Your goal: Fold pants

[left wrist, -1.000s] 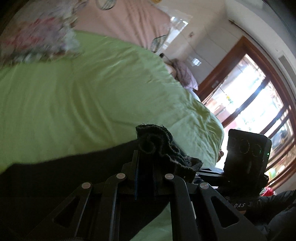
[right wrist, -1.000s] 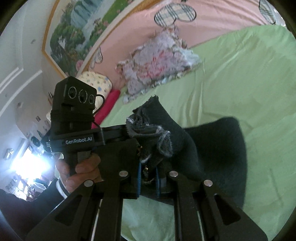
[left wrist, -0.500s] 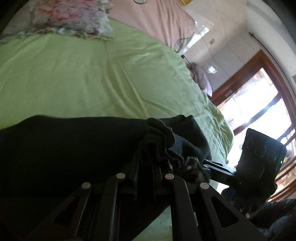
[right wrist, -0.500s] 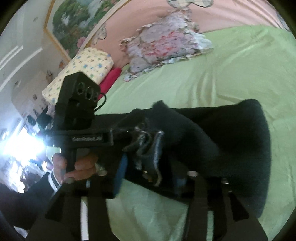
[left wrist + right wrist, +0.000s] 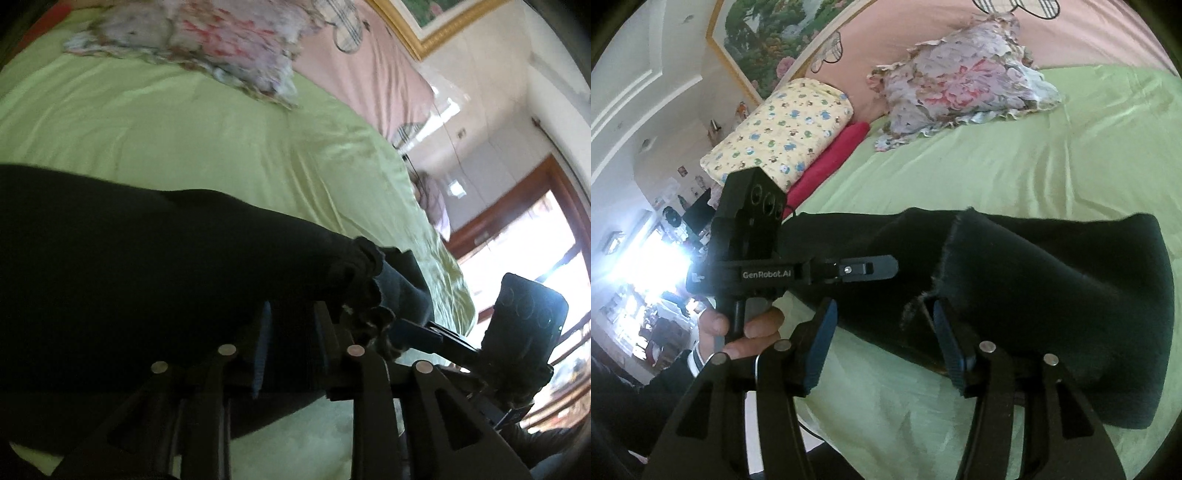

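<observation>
Dark, nearly black pants [image 5: 1052, 295] lie folded across a light green bedsheet [image 5: 1034, 166], forming a broad band running left to right. A frayed raw hem edge [image 5: 945, 258] lies on top near the middle, its corner slightly lifted and wrinkled.

The black pants [image 5: 1052, 295] lie across the near part of the bed [image 5: 1052, 166]. Beyond them the green sheet is bare up to the floral pillow [image 5: 964, 81] at the head edge. At the left head corner, a yellow pillow [image 5: 783, 136] and red roll [image 5: 831, 162] block the way.
</observation>
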